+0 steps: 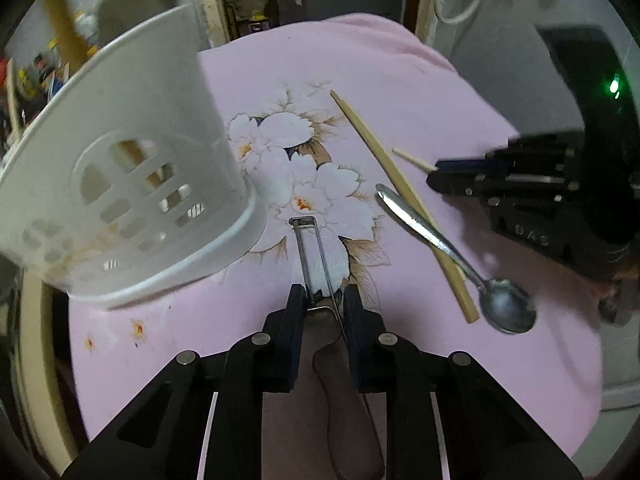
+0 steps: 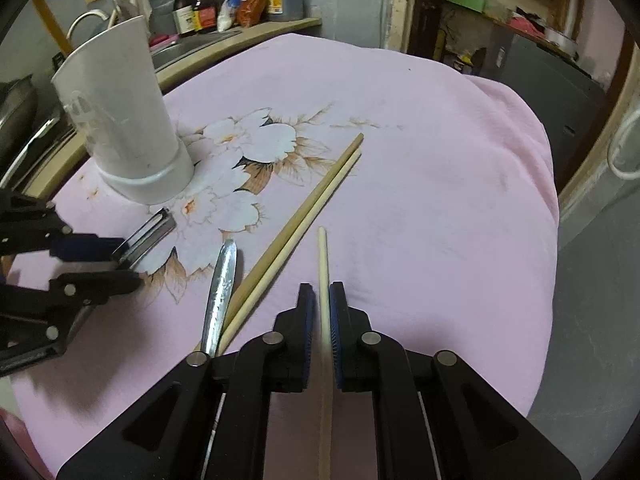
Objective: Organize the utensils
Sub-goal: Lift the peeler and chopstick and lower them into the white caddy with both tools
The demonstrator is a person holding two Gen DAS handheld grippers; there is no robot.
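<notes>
A peeler with a metal blade frame and dark wooden handle lies on the pink cloth, and my left gripper is shut on its neck. The right wrist view shows that gripper at the left with the peeler sticking out of it. My right gripper is shut on a pale chopstick, seen at the right in the left wrist view. Two chopsticks and a metal spoon lie between the grippers. The white slotted utensil holder stands upright at the back left.
The pink flowered cloth covers a round table whose edge drops off at the right. Behind the holder are a counter with a sink and sauce bottles. Shelves and a dark cabinet stand at the back right.
</notes>
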